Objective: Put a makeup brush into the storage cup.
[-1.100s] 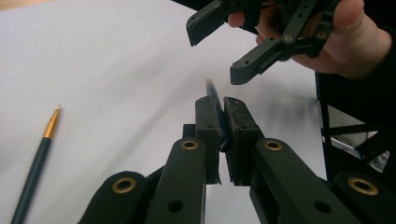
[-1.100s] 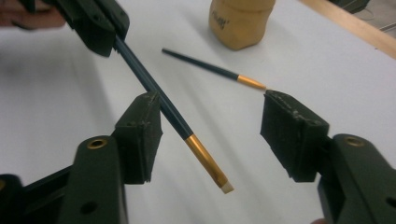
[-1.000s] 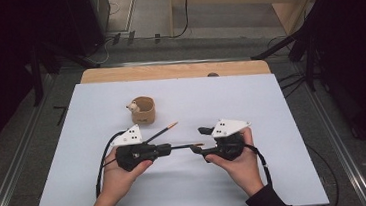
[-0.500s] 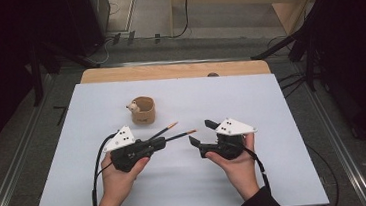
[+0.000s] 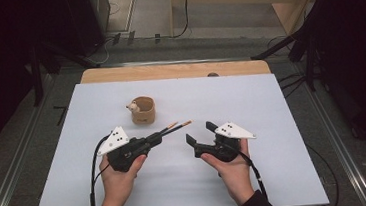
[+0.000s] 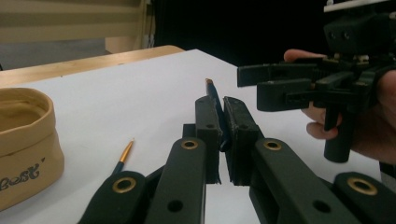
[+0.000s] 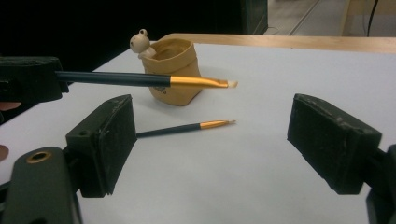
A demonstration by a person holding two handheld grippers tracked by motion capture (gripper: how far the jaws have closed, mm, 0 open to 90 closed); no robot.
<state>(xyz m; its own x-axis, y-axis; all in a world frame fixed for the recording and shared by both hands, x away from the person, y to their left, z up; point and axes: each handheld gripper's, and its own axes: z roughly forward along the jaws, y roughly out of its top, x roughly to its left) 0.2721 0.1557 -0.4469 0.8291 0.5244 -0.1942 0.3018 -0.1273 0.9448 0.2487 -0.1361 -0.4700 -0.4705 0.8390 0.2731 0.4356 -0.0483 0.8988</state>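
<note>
My left gripper [image 5: 157, 137] is shut on the dark handle of a thin brush [image 5: 178, 127], whose gold ferrule and tip point right and away. In the left gripper view the brush [image 6: 215, 97] stands pinched between the closed pads of the left gripper [image 6: 222, 106]. A second brush [image 5: 169, 127] lies flat on the white sheet just behind it, also seen as the lying brush [image 7: 187, 127]. My right gripper [image 5: 200, 133] is open, a short gap right of the held brush's tip. In the right gripper view the held brush [image 7: 140, 79] crosses above the spread jaws of the right gripper [image 7: 210, 114].
A tan fabric cup [image 5: 143, 110] with a small bear figure on its rim stands behind the left gripper, and shows as the cup [image 7: 173, 70] and cup [image 6: 23, 140]. The white sheet [image 5: 273, 125] covers the table; a wooden edge [image 5: 173, 69] runs along the back.
The two grippers were close together with the brush between them. The right gripper has opened and drawn back to the right. The left gripper keeps the brush and has shifted slightly left.
</note>
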